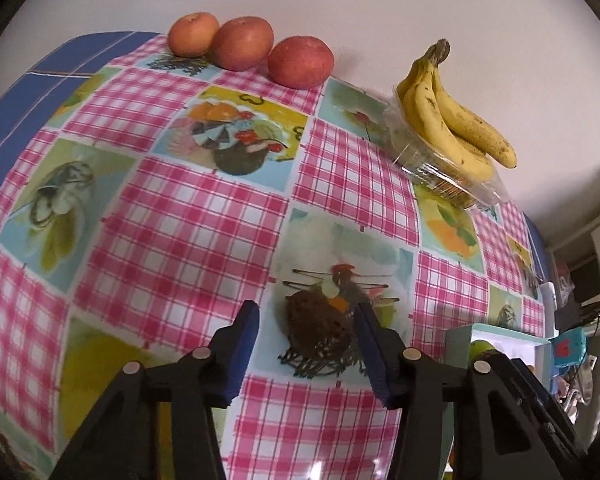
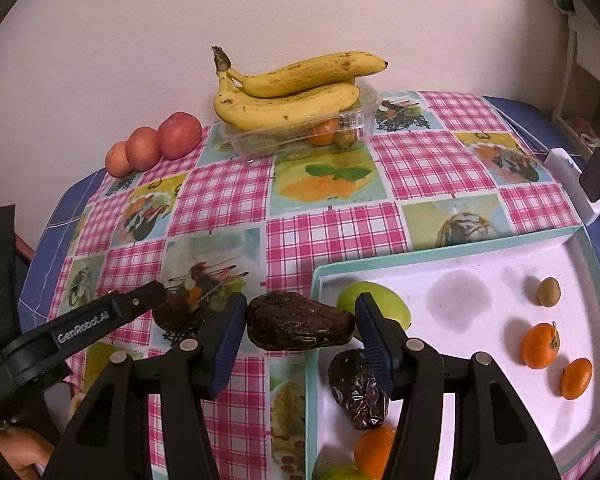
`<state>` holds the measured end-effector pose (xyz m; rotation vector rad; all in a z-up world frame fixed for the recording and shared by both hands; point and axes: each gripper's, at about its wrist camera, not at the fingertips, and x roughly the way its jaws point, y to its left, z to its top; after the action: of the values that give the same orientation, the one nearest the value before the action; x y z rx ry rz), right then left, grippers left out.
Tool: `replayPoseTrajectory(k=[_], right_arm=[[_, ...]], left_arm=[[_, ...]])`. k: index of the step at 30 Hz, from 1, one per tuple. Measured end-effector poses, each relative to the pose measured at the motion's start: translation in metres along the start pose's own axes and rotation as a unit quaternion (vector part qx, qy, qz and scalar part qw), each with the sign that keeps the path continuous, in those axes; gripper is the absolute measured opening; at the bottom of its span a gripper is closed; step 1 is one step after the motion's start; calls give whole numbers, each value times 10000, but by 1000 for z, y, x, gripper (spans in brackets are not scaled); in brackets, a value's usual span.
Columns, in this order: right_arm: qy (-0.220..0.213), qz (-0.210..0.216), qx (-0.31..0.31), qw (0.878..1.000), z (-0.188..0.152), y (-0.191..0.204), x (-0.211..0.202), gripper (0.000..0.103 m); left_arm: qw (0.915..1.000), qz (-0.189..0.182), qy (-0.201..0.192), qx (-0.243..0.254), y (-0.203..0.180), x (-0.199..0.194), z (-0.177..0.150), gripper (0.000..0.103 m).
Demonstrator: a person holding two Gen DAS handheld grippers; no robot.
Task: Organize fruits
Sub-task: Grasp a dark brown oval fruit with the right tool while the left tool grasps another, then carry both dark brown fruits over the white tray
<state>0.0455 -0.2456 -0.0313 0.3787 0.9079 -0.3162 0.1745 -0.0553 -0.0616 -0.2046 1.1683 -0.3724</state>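
My right gripper is shut on a dark, wrinkled avocado, held just above the left rim of the white tray. In the tray lie a green apple, a second dark avocado, several oranges and a small brown fruit. My left gripper hangs open over the checked tablecloth with nothing between its blue pads. Three red-orange apples line the far edge by the wall. A bunch of bananas rests on a clear plastic box.
The clear box also holds small orange fruit under the bananas. A white device lies at the table's right edge. One black finger of the left gripper reaches in from the left. The wall runs along the far side.
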Motion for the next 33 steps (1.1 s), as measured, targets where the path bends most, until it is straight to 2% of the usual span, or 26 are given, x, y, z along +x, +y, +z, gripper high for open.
replayPoseTrajectory(k=[6,8,20,28,33], right_arm=[[37,-7,18,10000,-1,0,2,58],[32,-12,19,10000,-1,0,2,58],[1,-37,-41,10000,-8,-3,-18,58],[47,-156,-189,9997,-25,-16,-38,58],[142,-207,-41,9997,-32,-31,-46,58]], left_arm=[[9999,-65,83,-36,-3,10,-2,47],[9998,-113,128,-57,-3,13,-3,40],[9995,-205,144,-215,-4,-10,-16,40],[9999,-90,25,-125,-5,-41,-31,40],[9999,-111,-35,-36,-13,-57,-40,40]])
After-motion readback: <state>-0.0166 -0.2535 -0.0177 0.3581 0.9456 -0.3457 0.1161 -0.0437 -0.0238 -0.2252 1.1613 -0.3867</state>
